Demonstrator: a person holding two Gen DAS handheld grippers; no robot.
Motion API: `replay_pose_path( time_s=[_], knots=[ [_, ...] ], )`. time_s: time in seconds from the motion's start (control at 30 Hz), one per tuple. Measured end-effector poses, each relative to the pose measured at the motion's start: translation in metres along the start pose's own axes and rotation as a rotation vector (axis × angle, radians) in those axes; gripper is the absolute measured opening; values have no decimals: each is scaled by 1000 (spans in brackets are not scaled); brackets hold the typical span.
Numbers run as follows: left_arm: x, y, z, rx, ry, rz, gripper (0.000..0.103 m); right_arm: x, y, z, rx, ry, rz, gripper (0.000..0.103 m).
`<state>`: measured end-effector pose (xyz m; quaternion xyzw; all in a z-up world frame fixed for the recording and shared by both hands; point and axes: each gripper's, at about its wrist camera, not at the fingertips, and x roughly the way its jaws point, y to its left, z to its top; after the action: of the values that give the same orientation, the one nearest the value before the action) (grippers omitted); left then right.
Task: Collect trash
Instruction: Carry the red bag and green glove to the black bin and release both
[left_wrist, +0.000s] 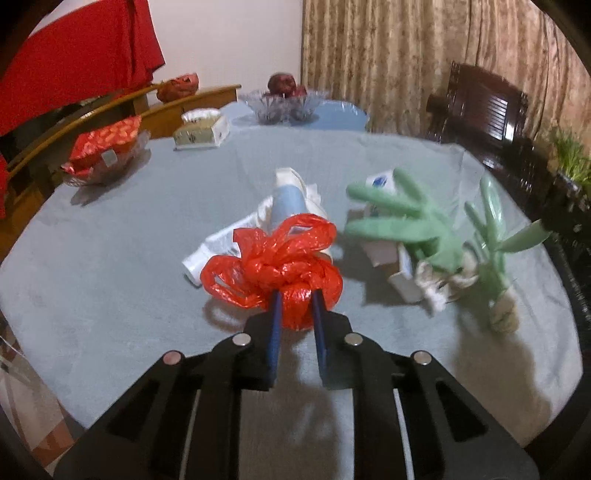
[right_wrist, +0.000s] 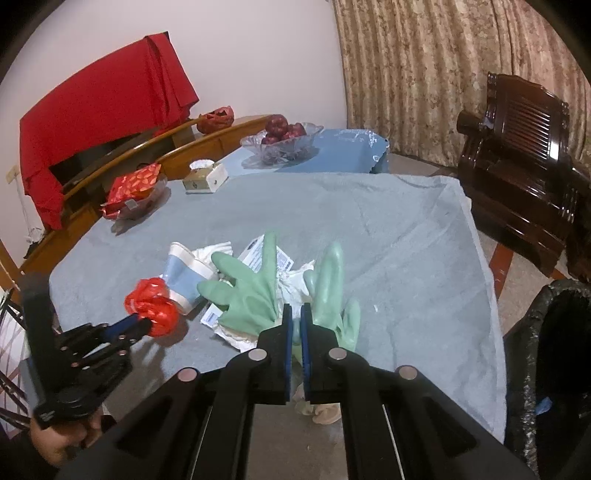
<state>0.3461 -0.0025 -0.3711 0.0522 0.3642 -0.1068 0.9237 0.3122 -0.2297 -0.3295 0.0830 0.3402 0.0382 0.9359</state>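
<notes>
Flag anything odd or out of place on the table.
A litter heap mid-table: knotted red plastic bag pinched in the left claw, green rubber gloves in the shut right claw, a tipped blue paper cup, crumpled white paper.
</notes>
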Motion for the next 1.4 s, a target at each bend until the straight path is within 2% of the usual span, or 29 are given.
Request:
replay_pose_path(
  time_s=[0.33, 0.57, 0.7, 0.83, 1.03, 1.2, 1.4],
  knots=[
    [-64, -26, 28, 16, -80, -29, 15, -43, -9, 22, 10, -72, -4, 2],
    [-99, -57, 40, 56, -116, -57, 15, -79, -17, 31, 15, -128, -14, 2],
    [-117, -81, 52, 80, -143, -100, 15, -107, -26, 35, 14, -165, -31, 2],
    [-128, -111, 58, 108, -159, -148, 15, -130, -47, 37, 32, -186, -63, 2],
    [-128, -176, 64, 156, -136, -245, 15, -166, -87, 33, 63, -214, -151, 2],
    [-127, -236, 69, 216, -135, -333, 15, -191, -126, 19, 99, -218, -241, 2],
    [-122, -306, 68, 285, -130, -438, 15, -205, -189, -3, 202, -187, -319, 2]
  ],
)
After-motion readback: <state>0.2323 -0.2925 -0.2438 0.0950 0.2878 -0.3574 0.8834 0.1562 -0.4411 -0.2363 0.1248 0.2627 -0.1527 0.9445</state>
